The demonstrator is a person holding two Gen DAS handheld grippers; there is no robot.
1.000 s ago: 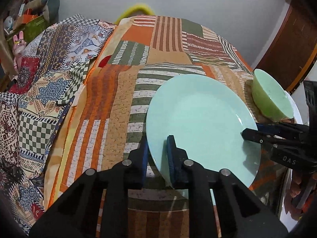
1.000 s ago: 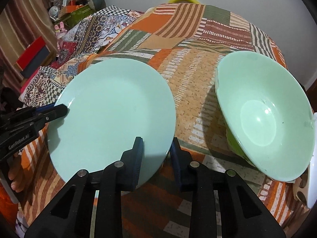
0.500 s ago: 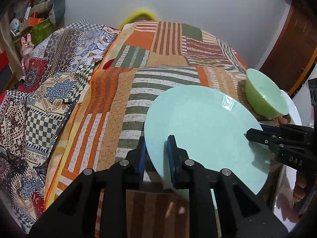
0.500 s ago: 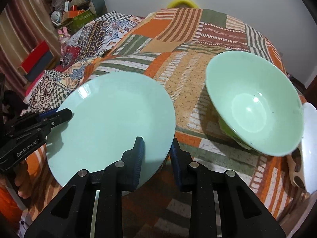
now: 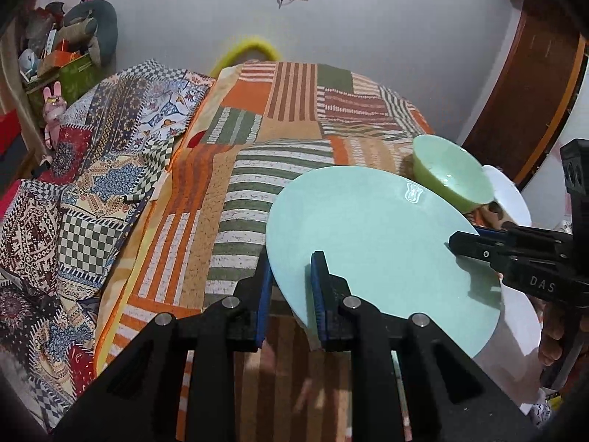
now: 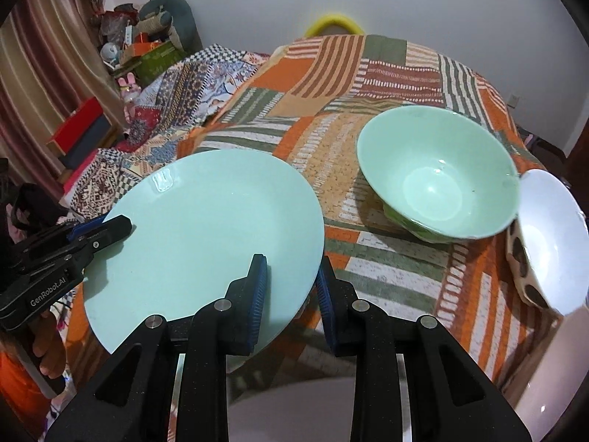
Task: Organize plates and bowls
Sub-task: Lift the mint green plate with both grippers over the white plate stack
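Both grippers clamp opposite rim edges of the pale green plate [image 6: 206, 235], keeping it nearly level above the patchwork bed cover [image 5: 235, 191]. The left gripper [image 5: 291, 291] bites the rim at lower centre of its view; the right gripper [image 6: 291, 291] likewise. The green bowl [image 6: 438, 180] rests right of centre, beside a white bowl [image 6: 552, 243].
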